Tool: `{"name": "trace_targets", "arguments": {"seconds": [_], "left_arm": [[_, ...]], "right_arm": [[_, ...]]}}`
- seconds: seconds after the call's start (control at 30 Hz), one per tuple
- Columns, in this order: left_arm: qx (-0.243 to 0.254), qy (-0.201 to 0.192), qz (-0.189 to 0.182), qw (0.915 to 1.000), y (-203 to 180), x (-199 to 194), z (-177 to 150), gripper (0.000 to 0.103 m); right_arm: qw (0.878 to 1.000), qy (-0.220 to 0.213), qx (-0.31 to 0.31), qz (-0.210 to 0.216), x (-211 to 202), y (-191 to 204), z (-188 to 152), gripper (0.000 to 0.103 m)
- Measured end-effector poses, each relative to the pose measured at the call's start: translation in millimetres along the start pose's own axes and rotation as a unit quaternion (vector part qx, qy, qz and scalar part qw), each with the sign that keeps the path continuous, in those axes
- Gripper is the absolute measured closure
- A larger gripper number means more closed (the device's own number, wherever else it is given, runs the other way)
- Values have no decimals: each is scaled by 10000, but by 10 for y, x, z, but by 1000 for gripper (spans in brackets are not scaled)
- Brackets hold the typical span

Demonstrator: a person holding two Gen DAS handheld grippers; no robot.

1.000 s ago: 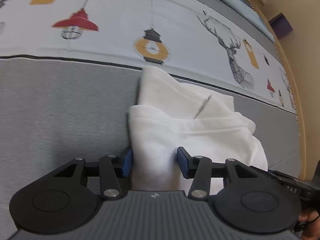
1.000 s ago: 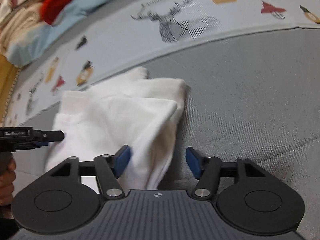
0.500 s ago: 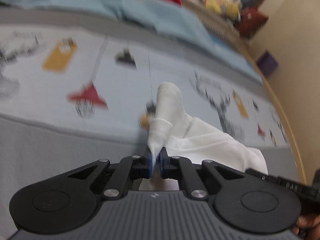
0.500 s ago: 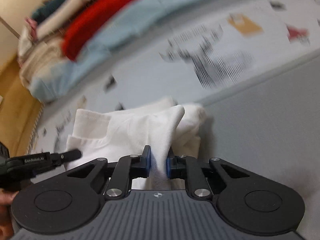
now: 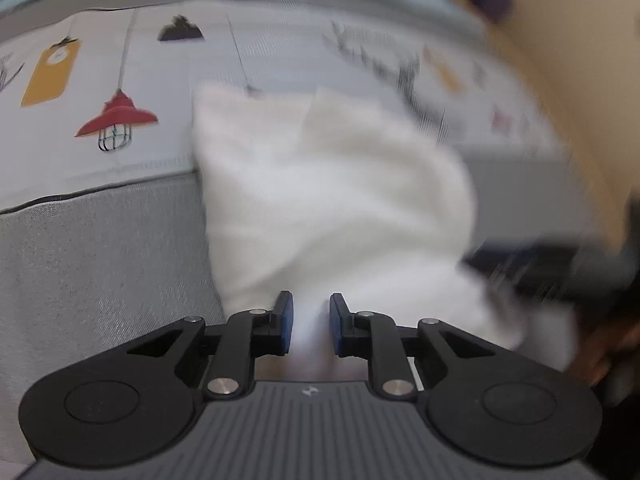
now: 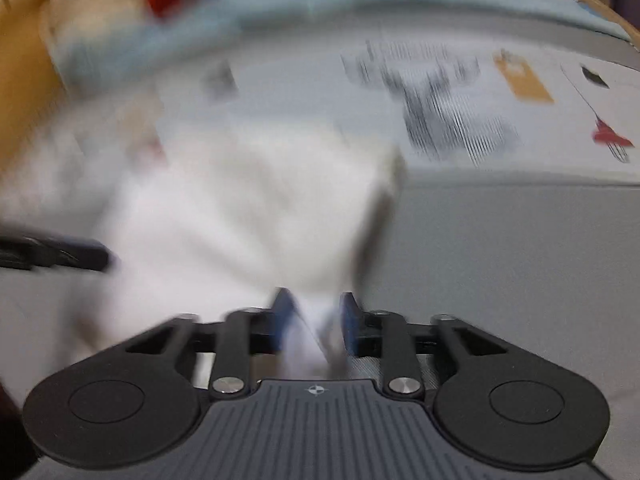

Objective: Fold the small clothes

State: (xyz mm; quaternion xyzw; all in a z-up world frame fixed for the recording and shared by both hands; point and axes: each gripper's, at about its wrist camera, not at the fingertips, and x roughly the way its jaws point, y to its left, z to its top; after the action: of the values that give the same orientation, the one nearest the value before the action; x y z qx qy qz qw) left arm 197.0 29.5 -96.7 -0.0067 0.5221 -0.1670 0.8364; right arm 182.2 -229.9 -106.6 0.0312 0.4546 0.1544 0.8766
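On the grey bed beside the printed sheet, the white garment, lifted a moment ago, lies doubled over, so this fold looks laid, and left gripper and right gripper have just been opening, jaws part open with cloth between, unpinched.

Soft white cloth garment lies on coarse, matt grey woven fabric.
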Motion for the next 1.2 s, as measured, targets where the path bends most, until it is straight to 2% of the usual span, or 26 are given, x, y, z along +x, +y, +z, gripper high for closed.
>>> {"name": "trace_targets", "arguments": {"seconds": [0.03,0.1,0.17,0.23,0.3,0.33,0.37,0.4,0.47,0.53,0.57,0.63,0.73,0.8,0.87,0.93,1.03,1.1,1.13,1.2], "left_arm": [[145,-60,157,9998,-72,-2,-16,82],[215,-153,246,9993,-162,-93,-20,81],[260,-280,233,9990,-184,-243,-45,75],[331,-280,242,9988,-188,-322,-96,69],[419,-26,221,9989,-177,-285,-197,69],[508,163,329,9980,-176,-209,-263,69],[707,345,623,9950,-201,-101,-338,65],[861,462,832,9917,-204,-46,-375,59],[898,555,1052,9888,-242,-30,-450,56],[699,243,1261,9892,-276,-228,-478,57],[563,-96,1378,9888,-306,-408,-496,56],[312,-689,1365,9877,-357,-740,-566,51],[65,-1602,1447,9764,-523,-1225,-762,32],[152,-2080,1536,9659,-717,-1482,-914,32],[182,-2391,1545,9585,-907,-1669,-1092,32],[12,-2510,1507,9562,-1071,-1767,-1240,32],[-432,-2507,1506,9553,-1216,-1763,-1481,25],[-723,-2272,1478,9599,-1235,-1651,-1635,24],[-800,-2057,1534,9632,-1238,-1572,-1658,24],[-821,-1900,1604,9651,-1199,-1494,-1659,24]], "right_arm": [[9999,-1,124,5,11,-37,-16,56],[9986,-116,482,158,-65,-114,12,59],[9982,-251,515,148,-171,-109,4,63],[9976,-365,381,444,-262,-69,-12,63],[9970,-47,174,752,-219,-51,-82,65],[9977,223,-7,645,-144,-33,-145,61],[9985,311,-168,429,-106,-22,-197,47],[9989,297,-218,300,-110,-32,-219,42],[9992,274,-79,288,-175,-87,-226,43],[9996,240,-69,120,-293,-112,-275,44],[9997,176,-143,53,-381,-104,-306,46],[9986,-194,-453,-173,-621,-21,-344,48],[9914,-1006,-702,-454,-1035,91,-451,48],[9845,-1600,-550,-456,-1341,140,-539,47],[9775,-2038,-367,-402,-1604,191,-649,42],[9717,-2306,-280,-428,-1787,269,-778,36],[9652,-2570,-175,-461,-1978,382,-992,31],[9658,-2564,-37,-388,-2019,431,-1140,24],[9672,-2509,38,-386,-2015,457,-1197,23],[9694,-2411,74,-450,-1961,547,-1261,23]]}}
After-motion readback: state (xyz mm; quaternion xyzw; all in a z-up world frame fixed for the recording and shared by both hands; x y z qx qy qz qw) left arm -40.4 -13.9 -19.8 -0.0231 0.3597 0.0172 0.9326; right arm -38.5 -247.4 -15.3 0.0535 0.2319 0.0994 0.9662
